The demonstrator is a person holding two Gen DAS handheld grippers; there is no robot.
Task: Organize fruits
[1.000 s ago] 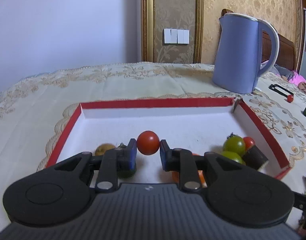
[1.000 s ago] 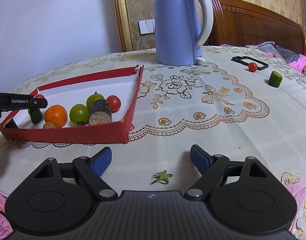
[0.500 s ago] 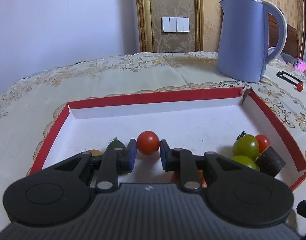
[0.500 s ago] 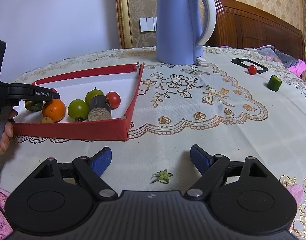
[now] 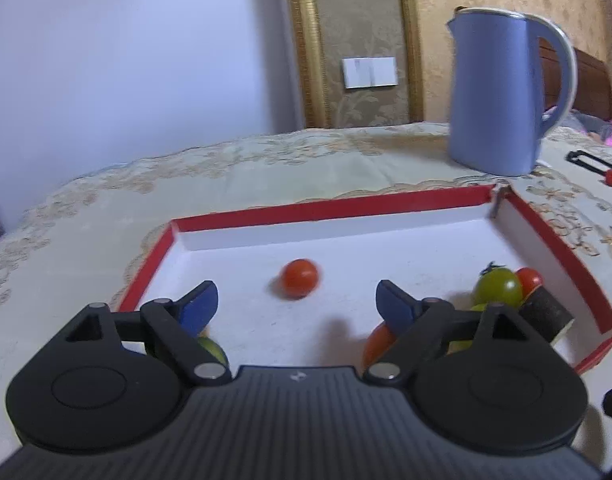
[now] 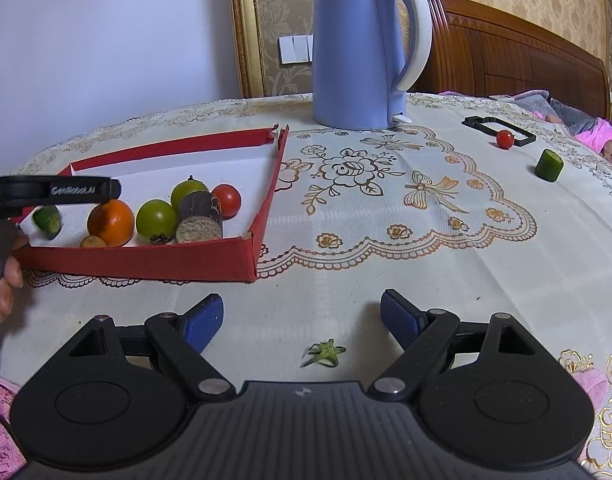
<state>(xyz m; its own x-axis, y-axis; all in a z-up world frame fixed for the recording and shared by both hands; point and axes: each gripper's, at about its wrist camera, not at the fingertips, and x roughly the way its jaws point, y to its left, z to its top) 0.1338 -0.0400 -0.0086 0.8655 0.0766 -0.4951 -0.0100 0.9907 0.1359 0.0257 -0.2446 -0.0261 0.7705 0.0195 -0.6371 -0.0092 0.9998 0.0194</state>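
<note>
**Red tomato lying free in the tray as the left fingers are spreading**

The left gripper point(image 5: 297, 300) is hovering over the red-walled tray point(image 5: 329, 209), and its blue fingers point(image 5: 198, 307) are opening, standing wide apart with nothing pressed between them. The red cherry tomato point(image 5: 300, 283) is lying on the tray's white floor in the middle of the left wrist frame, beyond the fingertips and touching neither one; it is round, so no long axis can be told, and it is showing slightly blurred.

At the right of that frame, a green tomato point(image 5: 498, 289) is sitting with its stem up, beside a smaller red tomato point(image 5: 529, 279) and a dark cylinder point(image 5: 545, 314) lying on its side, its long axis running from lower right to upper left.

In the right wrist frame, an orange point(image 6: 110, 222) and a cut cucumber piece point(image 6: 48, 221) are lying in the tray's lower left part. The right gripper point(image 6: 302, 316) is hanging over the bare table point(image 6: 385, 248), fingers wide apart and empty, a green calyx point(image 6: 325, 353) lying between them. Another tomato point(image 6: 505, 139) and a cucumber stub point(image 6: 549, 165), standing upright, are sitting at the upper right, near a blue kettle point(image 6: 357, 52).
</note>
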